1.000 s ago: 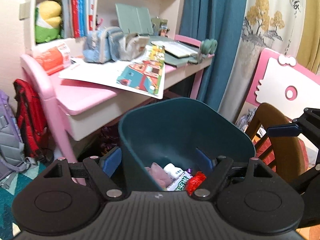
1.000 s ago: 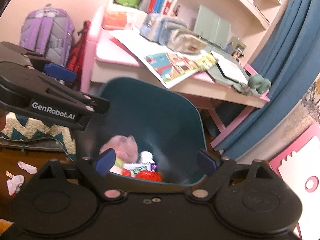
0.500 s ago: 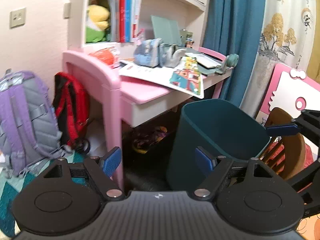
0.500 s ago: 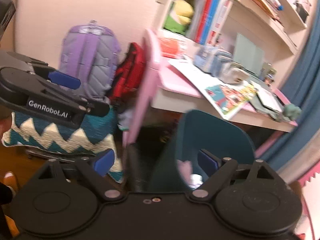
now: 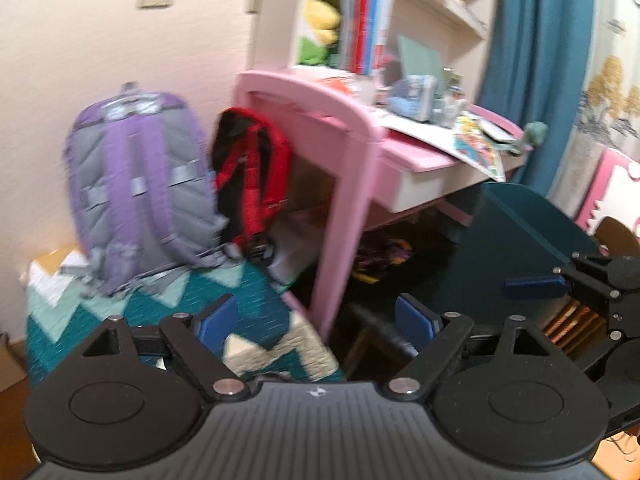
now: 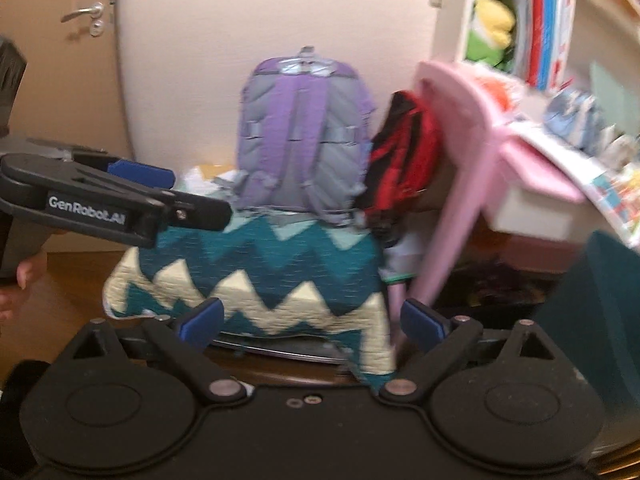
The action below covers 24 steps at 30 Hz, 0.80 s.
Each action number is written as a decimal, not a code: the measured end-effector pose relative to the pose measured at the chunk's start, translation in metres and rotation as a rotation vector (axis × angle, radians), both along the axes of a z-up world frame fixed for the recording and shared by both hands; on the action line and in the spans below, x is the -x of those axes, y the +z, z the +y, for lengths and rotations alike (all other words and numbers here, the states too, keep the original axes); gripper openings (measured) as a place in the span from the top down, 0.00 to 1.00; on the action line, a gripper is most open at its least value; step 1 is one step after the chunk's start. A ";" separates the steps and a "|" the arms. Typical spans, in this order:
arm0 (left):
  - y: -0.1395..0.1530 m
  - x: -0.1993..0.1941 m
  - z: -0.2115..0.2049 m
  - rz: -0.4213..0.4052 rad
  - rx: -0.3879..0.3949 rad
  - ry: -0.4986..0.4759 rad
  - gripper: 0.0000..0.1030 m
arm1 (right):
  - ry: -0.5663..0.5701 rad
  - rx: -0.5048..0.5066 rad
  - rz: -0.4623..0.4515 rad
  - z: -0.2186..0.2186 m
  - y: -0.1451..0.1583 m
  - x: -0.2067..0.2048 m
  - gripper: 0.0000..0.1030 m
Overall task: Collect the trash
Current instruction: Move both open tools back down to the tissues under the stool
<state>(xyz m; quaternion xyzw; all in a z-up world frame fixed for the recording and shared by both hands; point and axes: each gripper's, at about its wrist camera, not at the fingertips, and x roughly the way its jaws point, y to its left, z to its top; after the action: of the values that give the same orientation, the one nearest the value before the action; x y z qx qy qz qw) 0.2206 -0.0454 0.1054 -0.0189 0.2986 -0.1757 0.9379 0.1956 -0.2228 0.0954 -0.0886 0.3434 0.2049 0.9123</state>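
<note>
The dark teal trash bin (image 5: 532, 240) stands on the floor by the pink desk, at the right of the left wrist view; only its side (image 6: 600, 312) shows at the right edge of the right wrist view, and its contents are hidden. My left gripper (image 5: 316, 318) is off to the bin's left, its jaws opening with nothing between them. My right gripper (image 6: 312, 320) is also opening and empty, facing a zigzag blanket. Each gripper shows in the other's view, the right one (image 5: 536, 286) and the left one (image 6: 136, 184). No loose trash is visible.
A pink desk (image 5: 344, 128) with books and papers stands beside the bin. A purple backpack (image 6: 300, 132) and a red bag (image 6: 404, 152) rest against it, above a teal zigzag blanket (image 6: 260, 276). A door (image 6: 60, 60) is at far left, a wooden chair (image 5: 616, 236) at far right.
Both views have swung left, away from the bin's open top with its trash, toward the backpacks and blanket. The bin has slid to the right edge. Both jaws have spread a little wider.
</note>
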 end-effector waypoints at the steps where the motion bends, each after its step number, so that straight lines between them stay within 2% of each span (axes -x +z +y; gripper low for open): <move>1: -0.006 0.000 0.012 0.004 0.000 0.019 0.16 | 0.005 -0.021 0.012 0.005 -0.008 -0.003 0.05; 5: -0.032 -0.001 0.052 0.021 0.006 0.080 0.16 | 0.010 -0.070 0.067 0.023 -0.038 -0.015 0.04; 11: -0.083 -0.005 0.104 0.071 0.037 0.137 0.13 | 0.025 -0.077 0.113 0.050 -0.089 -0.029 0.02; 15: -0.121 -0.011 0.129 0.119 0.057 0.165 0.02 | 0.033 -0.085 0.163 0.066 -0.128 -0.039 0.02; 20: -0.177 -0.026 0.156 0.184 0.078 0.194 0.01 | 0.071 -0.049 0.216 0.091 -0.182 -0.051 0.02; 24: -0.225 -0.044 0.171 0.273 0.065 0.210 0.01 | 0.103 0.000 0.262 0.113 -0.231 -0.060 0.02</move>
<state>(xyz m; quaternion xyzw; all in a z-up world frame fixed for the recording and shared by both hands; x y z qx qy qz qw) 0.2644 0.1251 -0.1200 -0.1039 0.4136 -0.0822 0.9008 0.2558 -0.1098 -0.1359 -0.0785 0.4546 0.2614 0.8479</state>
